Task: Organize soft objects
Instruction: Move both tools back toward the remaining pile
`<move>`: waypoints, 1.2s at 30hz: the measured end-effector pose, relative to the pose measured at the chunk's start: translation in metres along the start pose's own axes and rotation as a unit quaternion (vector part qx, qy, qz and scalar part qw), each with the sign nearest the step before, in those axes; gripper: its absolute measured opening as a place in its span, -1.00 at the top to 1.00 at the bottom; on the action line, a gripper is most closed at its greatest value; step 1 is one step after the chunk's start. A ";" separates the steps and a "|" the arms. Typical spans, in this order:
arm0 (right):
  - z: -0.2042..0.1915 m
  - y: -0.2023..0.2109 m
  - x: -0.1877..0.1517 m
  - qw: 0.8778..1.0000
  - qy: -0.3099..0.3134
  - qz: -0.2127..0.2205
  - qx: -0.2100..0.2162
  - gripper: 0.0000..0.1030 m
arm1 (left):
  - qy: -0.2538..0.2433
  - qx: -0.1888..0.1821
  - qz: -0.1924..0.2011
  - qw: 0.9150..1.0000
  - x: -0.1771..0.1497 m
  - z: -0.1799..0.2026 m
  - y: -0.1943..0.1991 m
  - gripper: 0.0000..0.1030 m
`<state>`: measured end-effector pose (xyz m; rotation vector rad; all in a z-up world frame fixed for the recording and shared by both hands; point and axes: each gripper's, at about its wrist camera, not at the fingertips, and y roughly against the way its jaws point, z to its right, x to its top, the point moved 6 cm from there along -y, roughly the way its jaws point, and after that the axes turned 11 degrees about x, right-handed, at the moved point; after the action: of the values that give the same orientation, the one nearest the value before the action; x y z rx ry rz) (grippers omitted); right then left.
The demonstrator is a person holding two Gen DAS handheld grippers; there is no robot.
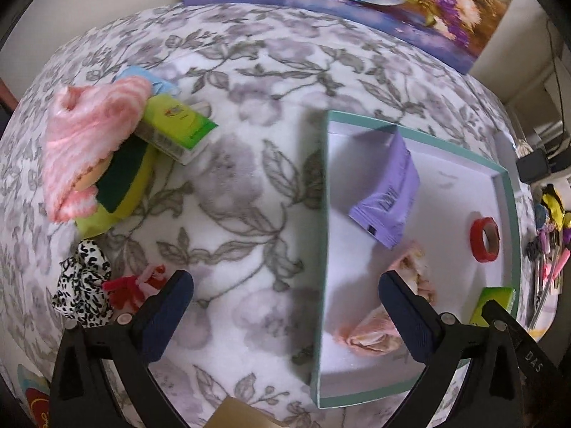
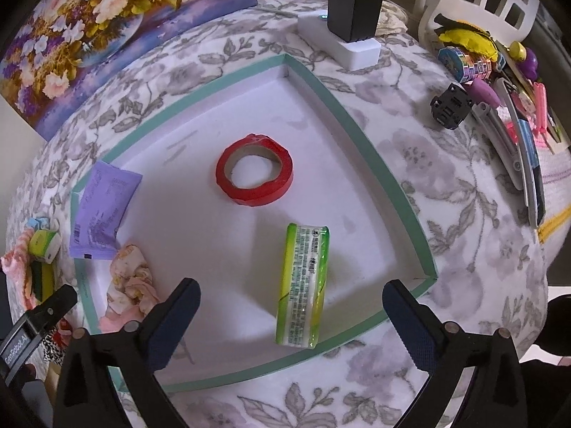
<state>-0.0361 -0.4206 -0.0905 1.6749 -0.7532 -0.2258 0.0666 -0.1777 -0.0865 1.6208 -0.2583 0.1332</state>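
A teal-rimmed box (image 2: 374,164) lies on the flowered blanket. Inside it are a green tissue pack (image 2: 303,285), a red tape roll (image 2: 255,174), a purple packet (image 2: 101,214) and a crumpled pink cloth (image 2: 130,285). My right gripper (image 2: 291,287) hangs open above the tissue pack, with its pads clear of it. My left gripper (image 1: 285,277) is open and empty, straddling the box's left wall (image 1: 326,214), with the pink cloth (image 1: 371,331) just past its right finger. Left of the box lie a fluffy pink item (image 1: 89,132), a leopard scrunchie (image 1: 84,281) and a red tuft (image 1: 135,285).
A green carton (image 1: 178,132) and a green sponge (image 1: 121,178) sit by the fluffy pink item. A black charger on a white block (image 2: 353,10) stands behind the box. Pens and small toys (image 2: 499,82) crowd the right edge. A flower painting (image 2: 107,28) leans at the back.
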 end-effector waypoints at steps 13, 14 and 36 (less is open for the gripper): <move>-0.027 0.021 0.001 1.000 0.014 0.027 0.008 -1.00 | 0.051 0.002 0.051 0.997 0.024 -0.062 0.039 -1.00; -0.033 0.022 0.001 0.999 0.019 0.028 0.009 -1.00 | 0.057 0.009 0.057 0.997 0.026 -0.070 0.043 -1.00; -0.250 -0.001 -0.058 0.975 0.194 -0.021 0.103 -1.00 | 0.154 0.058 0.041 0.985 0.015 -0.228 0.031 -1.00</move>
<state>0.0531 -0.1848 -0.0414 1.8588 -0.4586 0.1558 0.0896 0.0461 -0.0371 1.6790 -0.0788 0.4651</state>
